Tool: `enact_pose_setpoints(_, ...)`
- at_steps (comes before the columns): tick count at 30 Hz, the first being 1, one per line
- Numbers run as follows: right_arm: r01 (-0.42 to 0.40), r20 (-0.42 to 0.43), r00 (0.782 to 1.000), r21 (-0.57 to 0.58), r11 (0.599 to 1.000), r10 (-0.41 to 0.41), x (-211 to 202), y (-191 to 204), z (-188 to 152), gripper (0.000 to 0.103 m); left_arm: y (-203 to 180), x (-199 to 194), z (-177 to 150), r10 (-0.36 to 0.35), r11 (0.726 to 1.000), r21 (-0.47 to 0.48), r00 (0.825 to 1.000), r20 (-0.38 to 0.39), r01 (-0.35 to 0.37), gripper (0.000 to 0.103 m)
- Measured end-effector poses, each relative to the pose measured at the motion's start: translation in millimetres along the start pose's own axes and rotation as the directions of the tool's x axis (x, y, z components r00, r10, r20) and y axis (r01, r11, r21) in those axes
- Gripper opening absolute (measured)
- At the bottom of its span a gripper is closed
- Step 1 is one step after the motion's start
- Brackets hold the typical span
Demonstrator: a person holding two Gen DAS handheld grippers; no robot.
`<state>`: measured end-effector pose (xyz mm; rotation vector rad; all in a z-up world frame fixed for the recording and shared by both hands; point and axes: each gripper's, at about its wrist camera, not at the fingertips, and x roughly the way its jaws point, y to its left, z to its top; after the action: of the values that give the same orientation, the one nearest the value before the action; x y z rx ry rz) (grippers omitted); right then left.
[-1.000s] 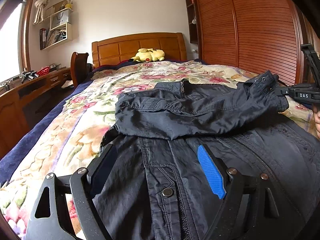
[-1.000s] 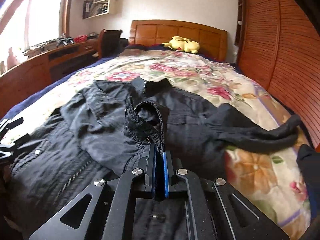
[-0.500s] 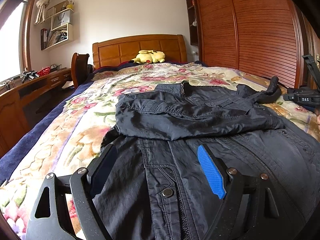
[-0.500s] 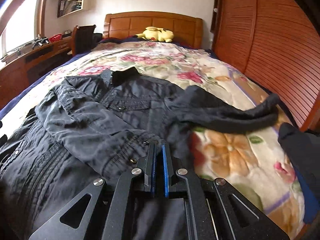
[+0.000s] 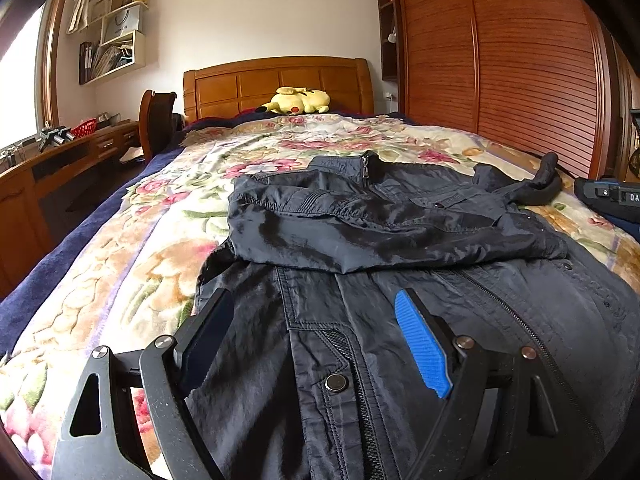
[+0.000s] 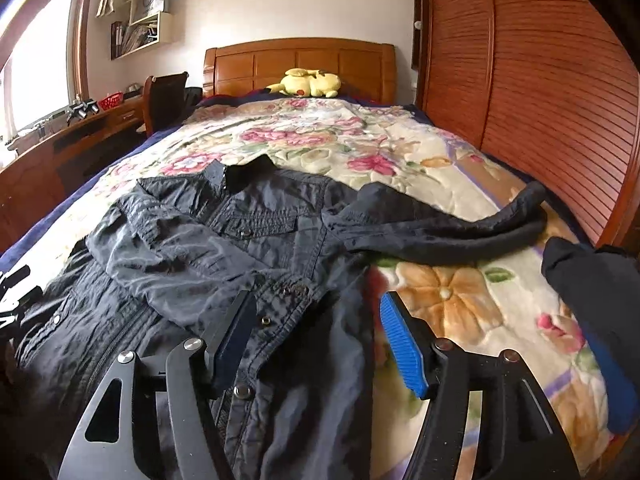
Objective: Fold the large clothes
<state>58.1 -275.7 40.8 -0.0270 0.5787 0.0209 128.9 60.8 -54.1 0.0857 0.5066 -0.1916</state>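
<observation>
Both grippers, left (image 5: 316, 344) and right (image 6: 320, 340), are being held with jaws apart and empty over the black jacket (image 5: 400, 240) lying on the floral bedspread (image 6: 340, 136).

floral bedspread (image 5: 168, 236), yellow plush toy (image 5: 298, 101), wooden headboard (image 5: 276, 82), slatted wardrobe (image 5: 512, 68)

Floral-quilted bed (image 5: 132, 264) — a black jacket (image 5: 400, 232) spread on it, yellow plush toy (image 5: 298, 101) by the headboard.

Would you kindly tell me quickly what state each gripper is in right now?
Left gripper: open, holding nothing, over the dark navy zip-up jacket.
Right gripper: open, holding nothing, over the same jacket.
</observation>
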Motion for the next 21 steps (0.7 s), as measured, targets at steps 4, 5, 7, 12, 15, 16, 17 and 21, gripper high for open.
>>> enact_pose_setpoints(4,-0.002,0.008,1.000,-0.032,0.999,0.002,-4,-1,-6,0.067,-3,0,3,0.018,1.000,0.015,1.000,-0.010,-0.018,0.084)
enact_pose_setpoints(5,-0.004,0.014,1.000,-0.034,0.999,0.005,-5,-3,-8,0.067,-4,0,5,0.021,1.000,0.023,1.000,-0.012,-0.020,0.084)
enact_pose_setpoints(7,-0.021,0.026,0.999,-0.021,1.000,0.022,-8,-6,-11,0.067,-7,-5,8,0.016,0.999,0.028,1.000,-0.010,-0.015,0.084)
enact_pose_setpoints(12,-0.016,0.050,0.999,-0.016,1.000,0.016,-6,-14,-17,0.076,-21,-12,21,-0.038,0.999,0.015,0.999,-0.012,0.038,0.084)
enact_pose_setpoints(15,0.007,0.063,0.998,0.020,1.000,-0.008,-2,-25,-20,0.076,-35,-12,31,-0.067,0.998,0.003,0.998,-0.010,0.067,0.084)
enact_pose_setpoints(16,0.001,0.063,0.998,0.033,0.999,-0.003,-1,-29,-22,0.076,-41,-11,34,-0.078,0.997,0.000,0.997,-0.011,0.078,0.084)
enact_pose_setpoints(17,-0.004,0.058,0.998,0.042,0.999,0.002,2,-35,-23,0.076,-46,-9,37,-0.084,0.996,0.001,0.996,-0.013,0.084,0.084)
enact_pose_setpoints(21,0.017,0.059,0.998,0.032,0.999,-0.019,6,-54,-27,0.076,-80,5,51,-0.116,0.993,0.022,0.993,-0.032,0.117,0.084)
